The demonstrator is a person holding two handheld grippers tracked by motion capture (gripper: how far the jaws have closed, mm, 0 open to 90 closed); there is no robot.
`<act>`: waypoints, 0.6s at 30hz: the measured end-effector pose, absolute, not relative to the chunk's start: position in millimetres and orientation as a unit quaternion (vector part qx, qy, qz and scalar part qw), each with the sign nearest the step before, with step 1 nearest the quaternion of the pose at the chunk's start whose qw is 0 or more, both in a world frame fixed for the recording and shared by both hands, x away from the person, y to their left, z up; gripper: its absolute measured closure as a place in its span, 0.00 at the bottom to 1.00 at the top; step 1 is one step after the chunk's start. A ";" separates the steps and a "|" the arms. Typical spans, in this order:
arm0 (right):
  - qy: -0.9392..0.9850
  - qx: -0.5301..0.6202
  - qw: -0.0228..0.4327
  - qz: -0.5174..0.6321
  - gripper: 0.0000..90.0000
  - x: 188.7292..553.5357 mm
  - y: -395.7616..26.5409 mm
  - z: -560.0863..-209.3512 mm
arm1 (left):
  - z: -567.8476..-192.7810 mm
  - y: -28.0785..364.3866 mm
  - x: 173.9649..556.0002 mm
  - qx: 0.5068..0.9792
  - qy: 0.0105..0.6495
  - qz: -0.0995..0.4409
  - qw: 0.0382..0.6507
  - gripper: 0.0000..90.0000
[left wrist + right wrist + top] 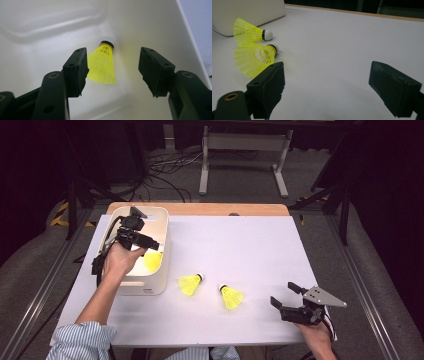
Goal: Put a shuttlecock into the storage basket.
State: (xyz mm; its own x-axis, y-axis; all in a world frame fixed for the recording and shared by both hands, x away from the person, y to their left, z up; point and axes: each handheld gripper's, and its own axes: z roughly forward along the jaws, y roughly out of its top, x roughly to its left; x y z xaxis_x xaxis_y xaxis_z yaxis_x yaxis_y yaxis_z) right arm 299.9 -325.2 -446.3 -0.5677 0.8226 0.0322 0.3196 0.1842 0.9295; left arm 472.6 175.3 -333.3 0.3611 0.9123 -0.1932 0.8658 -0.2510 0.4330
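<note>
Three yellow shuttlecocks are in view. One shuttlecock (153,261) (102,65) lies inside the white bin (142,287) (50,25), cork end against the bin wall. My left gripper (149,244) (112,65) hangs over the bin, open. The shuttlecock sits between its jaws, close to the left one, with the pads not pressing on it. Two more shuttlecocks (190,284) (231,296) lie on the white table sheet (240,245). My right gripper (282,294) (327,80) rests open near the front right, with nothing between its jaws. In its view both shuttlecocks (249,33) (253,58) lie to the left.
The bin (249,10) stands at the table's left side. A wooden table edge (200,209) runs along the back. Beyond it are a metal stand and cables on the floor. A striped sleeve (82,340) comes in at the bottom left.
</note>
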 end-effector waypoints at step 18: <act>0.728 0.394 0.248 0.504 0.16 299.7 -324.8 -446.2 | -313.7 167.5 464.1 0.790 0.552 0.065 0.258 0.46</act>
